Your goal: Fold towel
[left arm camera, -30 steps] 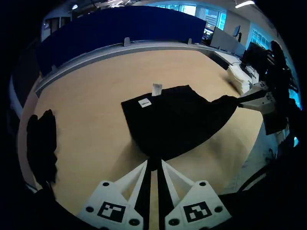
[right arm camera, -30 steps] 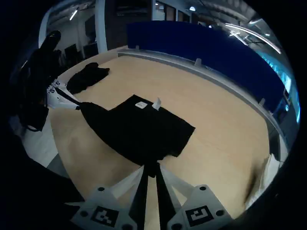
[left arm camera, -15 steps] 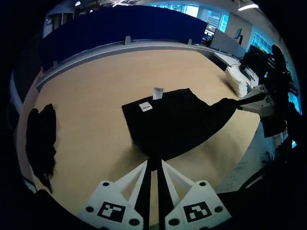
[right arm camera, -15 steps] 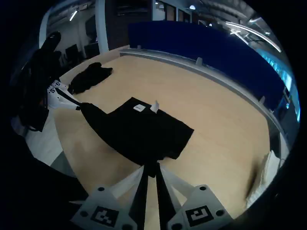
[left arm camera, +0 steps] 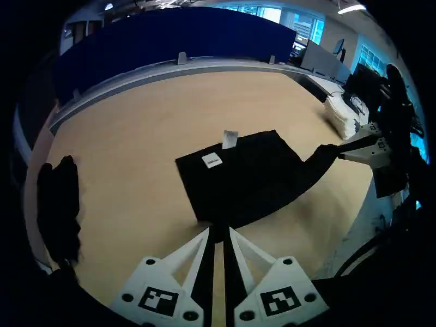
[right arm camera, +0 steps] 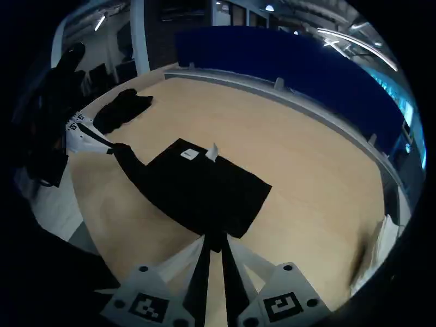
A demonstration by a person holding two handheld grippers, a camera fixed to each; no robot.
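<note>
A black towel with two white tags lies spread on the wooden table, its near edge lifted. My left gripper is shut on one near corner of it. In the left gripper view the right gripper pinches the other corner at the far right. In the right gripper view the same towel stretches from my right gripper, shut on its corner, to the left gripper at the left, which holds the opposite corner.
A heap of dark cloth lies at the table's left edge; it is the dark cloth at the far left in the right gripper view. A stack of white towels sits at the right. A blue partition runs behind the table.
Both grippers have pulled the held corners slightly back and lower, so the towel lies flatter and more stretched, and the tagged far edge has shifted a little.
</note>
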